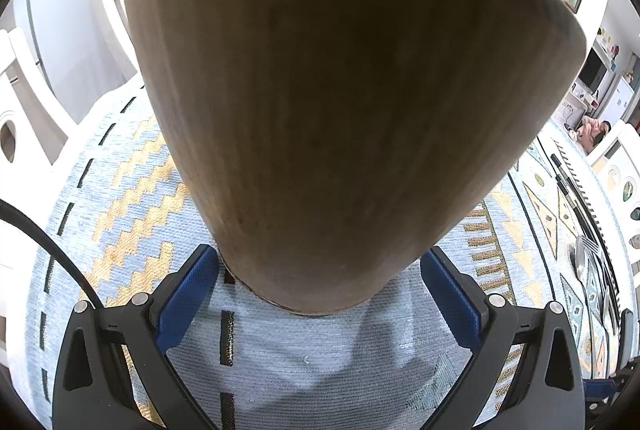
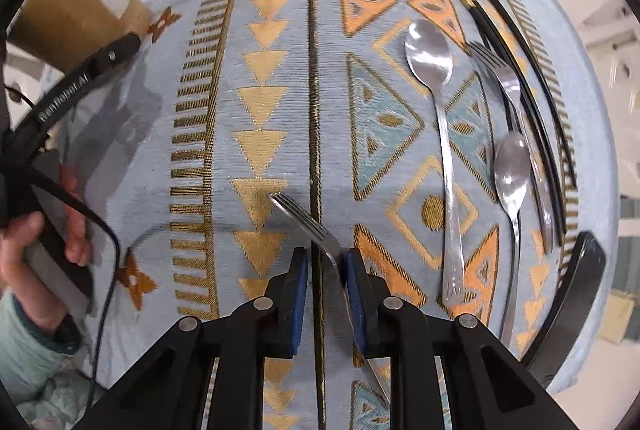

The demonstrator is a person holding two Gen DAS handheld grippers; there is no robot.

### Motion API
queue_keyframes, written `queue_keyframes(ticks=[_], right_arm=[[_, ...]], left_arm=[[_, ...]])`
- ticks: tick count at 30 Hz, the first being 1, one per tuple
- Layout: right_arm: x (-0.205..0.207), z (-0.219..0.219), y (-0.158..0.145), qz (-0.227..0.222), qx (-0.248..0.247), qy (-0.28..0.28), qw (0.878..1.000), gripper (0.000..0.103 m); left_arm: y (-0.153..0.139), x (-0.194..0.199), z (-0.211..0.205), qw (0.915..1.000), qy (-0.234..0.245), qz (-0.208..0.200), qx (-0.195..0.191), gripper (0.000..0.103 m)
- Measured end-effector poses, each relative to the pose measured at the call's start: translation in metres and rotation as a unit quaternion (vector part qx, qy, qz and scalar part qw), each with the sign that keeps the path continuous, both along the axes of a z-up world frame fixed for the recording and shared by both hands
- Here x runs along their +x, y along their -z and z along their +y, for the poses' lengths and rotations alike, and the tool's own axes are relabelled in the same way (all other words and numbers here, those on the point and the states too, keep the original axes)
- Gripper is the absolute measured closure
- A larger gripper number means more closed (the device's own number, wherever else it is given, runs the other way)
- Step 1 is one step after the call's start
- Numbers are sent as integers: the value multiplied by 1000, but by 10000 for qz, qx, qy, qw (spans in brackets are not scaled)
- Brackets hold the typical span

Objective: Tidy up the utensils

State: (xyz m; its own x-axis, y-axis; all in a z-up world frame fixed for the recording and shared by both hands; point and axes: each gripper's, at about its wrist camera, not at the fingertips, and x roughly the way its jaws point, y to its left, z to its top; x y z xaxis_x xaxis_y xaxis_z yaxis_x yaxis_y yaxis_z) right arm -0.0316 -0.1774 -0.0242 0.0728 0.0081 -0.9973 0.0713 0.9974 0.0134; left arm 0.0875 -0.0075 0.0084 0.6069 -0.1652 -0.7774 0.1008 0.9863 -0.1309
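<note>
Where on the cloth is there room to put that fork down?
Free: the cloth left of the big spoon, up to the brown holder. Crowded: the right side, with spoons, a fork and chopsticks.

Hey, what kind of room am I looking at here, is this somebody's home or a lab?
Most likely a home dining area: a table under a patterned woven tablecloth, loose cutlery such as a spoon lying on it, white chairs around it, and a cluttered living space behind.
</note>
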Motion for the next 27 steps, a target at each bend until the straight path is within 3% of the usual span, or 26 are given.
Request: queue_keyframes(ticks=[2, 4, 8, 12, 17, 20, 22, 27], right_arm=[[3, 11, -2, -26, -14, 8, 10000, 86], [5, 22, 1, -143, 149, 82, 9998, 96], [5, 12, -22, -622, 565, 353, 9958, 100], [-6, 7, -72, -1659, 1482, 574, 9732, 100], [-3, -4, -125, -2566, 1618, 779, 9497, 100], [13, -7, -164, -3184, 1826, 860, 9262, 100], [21, -37, -188, -3557, 1980, 761, 9102, 100], [37, -17, -250, -4187, 2362, 350, 8762, 100]], left_arm=[[-1, 1, 0, 10000, 1, 0, -6, 2], [-1, 0, -2, 10000, 1, -2, -10, 2], [1, 0, -2, 10000, 1, -2, -1, 2], [2, 0, -3, 10000, 1, 0, 13, 2], [1, 0, -2, 10000, 1, 1, 17, 2], [2, 0, -2, 10000, 2, 1, 22, 2], [2, 0, -2, 10000, 2, 0, 20, 2], [1, 0, -2, 10000, 4, 1, 22, 2]])
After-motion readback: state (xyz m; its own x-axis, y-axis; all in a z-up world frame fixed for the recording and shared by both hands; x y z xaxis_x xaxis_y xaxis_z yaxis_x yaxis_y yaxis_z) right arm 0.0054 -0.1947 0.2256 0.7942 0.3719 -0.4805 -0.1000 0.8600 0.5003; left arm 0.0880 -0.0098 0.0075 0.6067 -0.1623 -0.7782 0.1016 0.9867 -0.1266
